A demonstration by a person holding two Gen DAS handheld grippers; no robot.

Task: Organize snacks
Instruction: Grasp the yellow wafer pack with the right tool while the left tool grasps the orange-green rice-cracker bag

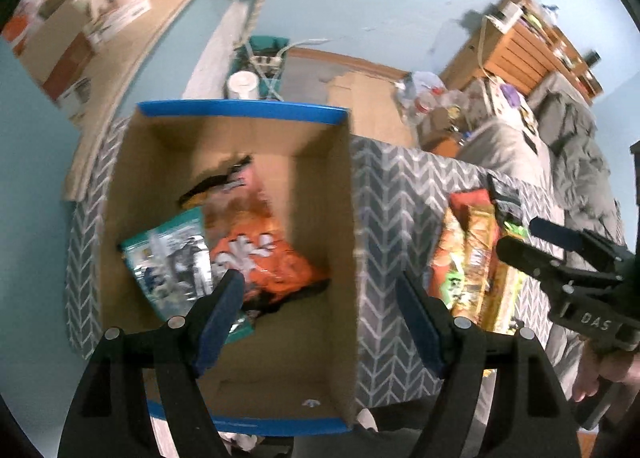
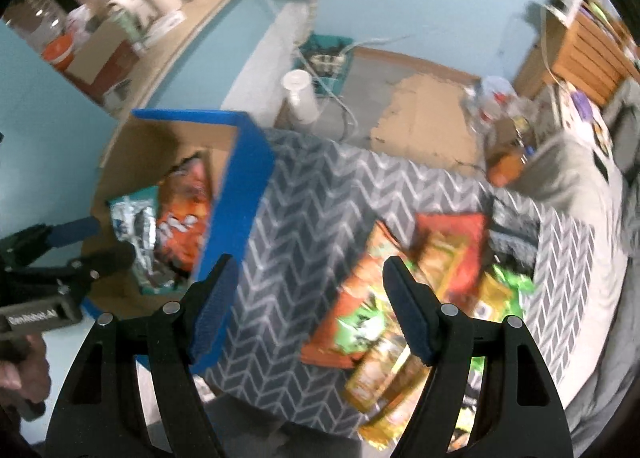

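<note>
A cardboard box with a blue rim sits on a grey chevron ottoman. Inside lie an orange snack bag and a teal and silver bag. My left gripper is open and empty above the box. A pile of orange, yellow and green snack packs lies on the ottoman right of the box. My right gripper is open and empty above the near edge of that pile. It also shows in the left wrist view, over the pile.
A white cup and a teal bin with a power strip stand on the floor behind the ottoman. A grey blanket lies on the right. A wooden shelf stands far right. A cluttered counter runs along the left.
</note>
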